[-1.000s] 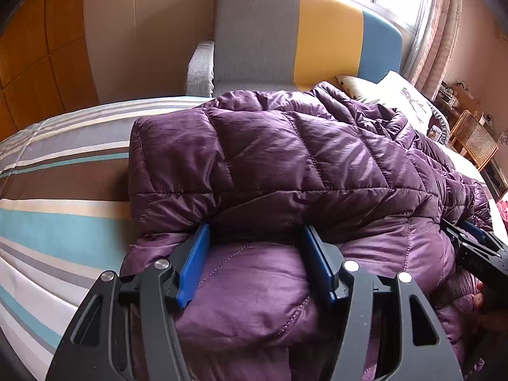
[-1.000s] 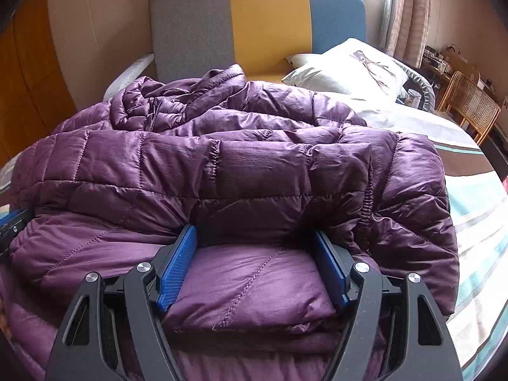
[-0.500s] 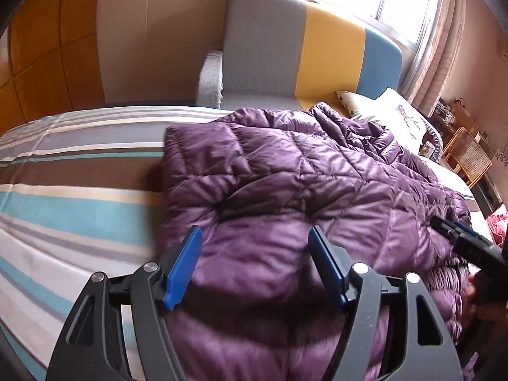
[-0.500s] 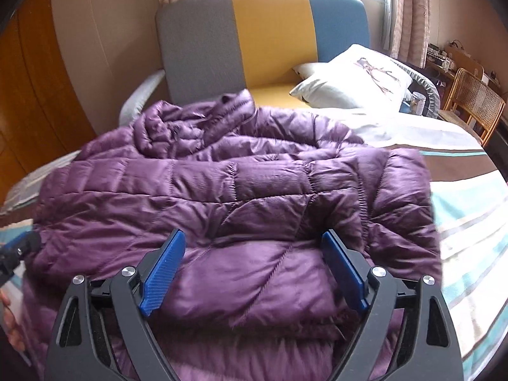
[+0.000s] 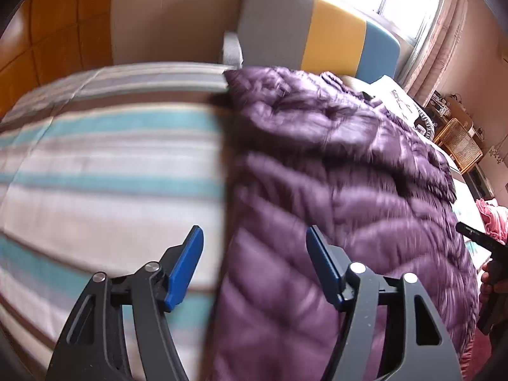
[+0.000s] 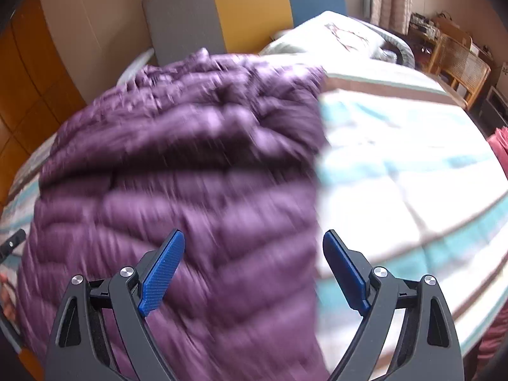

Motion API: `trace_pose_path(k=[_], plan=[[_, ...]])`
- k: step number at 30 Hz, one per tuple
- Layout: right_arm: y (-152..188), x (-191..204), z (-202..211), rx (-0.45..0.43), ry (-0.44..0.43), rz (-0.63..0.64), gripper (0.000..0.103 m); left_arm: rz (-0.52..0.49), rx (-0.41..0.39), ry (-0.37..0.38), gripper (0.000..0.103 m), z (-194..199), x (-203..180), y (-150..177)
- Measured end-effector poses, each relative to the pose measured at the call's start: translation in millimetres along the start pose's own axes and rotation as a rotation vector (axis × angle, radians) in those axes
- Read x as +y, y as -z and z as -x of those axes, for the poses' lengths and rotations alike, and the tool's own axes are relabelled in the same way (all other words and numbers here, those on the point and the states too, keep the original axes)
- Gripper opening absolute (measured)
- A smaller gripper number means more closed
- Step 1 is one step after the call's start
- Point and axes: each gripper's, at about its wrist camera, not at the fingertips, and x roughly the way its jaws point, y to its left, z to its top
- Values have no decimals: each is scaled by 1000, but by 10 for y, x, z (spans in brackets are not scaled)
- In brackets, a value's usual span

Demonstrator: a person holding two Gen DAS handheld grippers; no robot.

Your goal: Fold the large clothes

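Note:
A purple quilted puffer jacket [image 5: 333, 190] lies in a folded heap on the striped bedspread [image 5: 111, 165]. My left gripper [image 5: 254, 254] is open and empty above the jacket's left edge, its left finger over the bedspread. My right gripper [image 6: 254, 254] is open and empty above the jacket's [image 6: 177, 174] right edge, its right finger over the bedspread [image 6: 397, 174]. The right gripper's tip also shows at the right edge of the left wrist view [image 5: 476, 238]. Both views are motion-blurred.
A grey, yellow and blue headboard [image 5: 317, 35] stands at the far end. A white pillow [image 6: 343, 31] lies beyond the jacket. A wicker chair [image 6: 460, 63] stands at the right. Pink cloth [image 5: 492, 216] lies at the bed's right side. Wood panels [image 5: 47, 31] line the left wall.
Both grippers have pulled up and back off the jacket, their jaws no longer pressed into it. The left has swung left and the right has swung right, so each now straddles a jacket edge.

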Motion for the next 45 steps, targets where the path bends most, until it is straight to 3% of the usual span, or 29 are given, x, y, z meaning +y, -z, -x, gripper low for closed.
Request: trace_pose_path(k=[5,7,9,11,14,16,18,25,31,36,45], plan=[[487,-186,213,41,-15,-7,88,81,46,39,46,174,234,428],[676,-238,324,53,-32,-11,87,86,43,55,45,284,259,581],[866,-266,428,67,-53,-17,83,79,50,76,27,366,254,690],[1038,-277,529,68,-73,-14,78,73,60,95,23,445,243,839],[1253,-272,659,76,-111,-1,54,47,72,112,11,566,211,1052],[1359,-230,724,89,-131,32,23,41,75,124,5,630,200,1128],[1371,-188,789,97,-153,56,10,36,71,144,3,731,209,1163],[1266,-177,1339,55,-299,107,6,53,65,247,2,1180,336,1202],[825,-191,1646,-71,-362,93,6,103,-16,365,2,1453,430,833],[280,-238,1518,-148,-346,58,6,112,-79,430,2,1448,421,308],[-361,-129,984,-141,-277,30,6,68,-92,355,3,861,214,-627]])
